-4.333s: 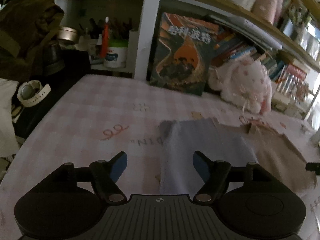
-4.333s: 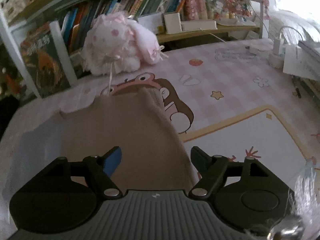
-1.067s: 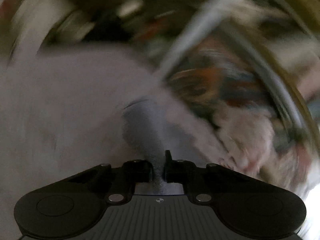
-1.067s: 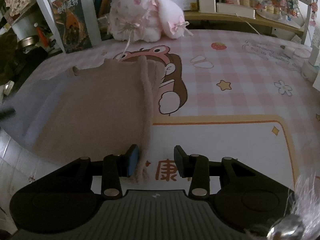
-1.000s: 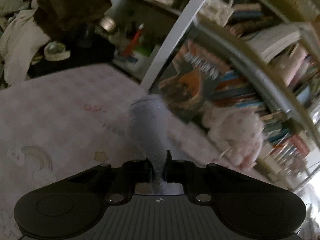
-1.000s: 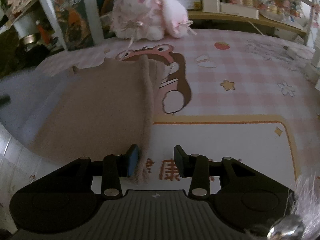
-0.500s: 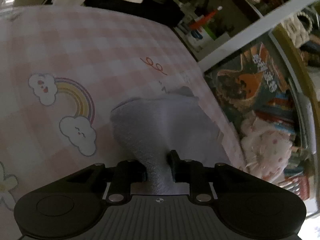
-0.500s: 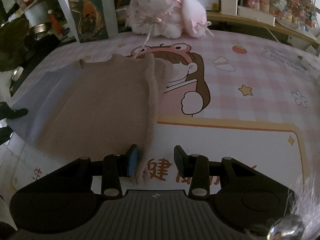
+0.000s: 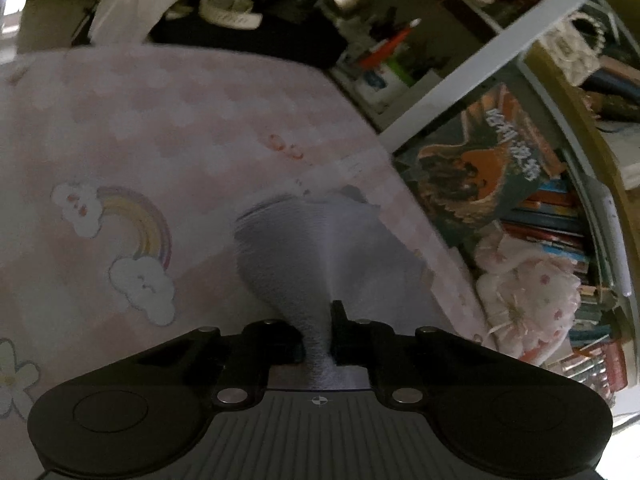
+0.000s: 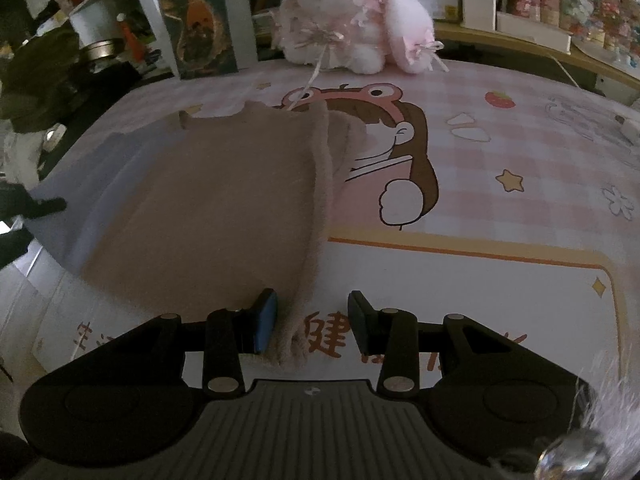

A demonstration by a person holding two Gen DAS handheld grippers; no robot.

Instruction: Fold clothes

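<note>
A beige fuzzy garment (image 10: 224, 200) lies flat on the pink cartoon mat (image 10: 480, 208). A grey-blue cloth (image 10: 100, 172) shows from under its left side. My right gripper (image 10: 312, 320) is open at the garment's near right corner, and the beige hem lies between its fingers, against the left pad (image 10: 266, 318). My left gripper (image 9: 318, 336) is shut on a bunched edge of the grey-blue cloth (image 9: 312, 248) and holds it raised off the mat. In the right wrist view, the left gripper (image 10: 28, 208) shows at the far left edge.
A pink-and-white plush toy (image 10: 352, 20) sits at the back of the mat beside an upright book (image 10: 196, 20). Shelves with books (image 9: 560, 216) and boxes line the back. Dark clutter and a white watch (image 9: 228, 8) lie past the mat's left edge.
The left gripper, open 4.3 s ago, has shut on the grey-blue cloth, lifted it and swung left. The right gripper has narrowed around the beige hem at the near corner.
</note>
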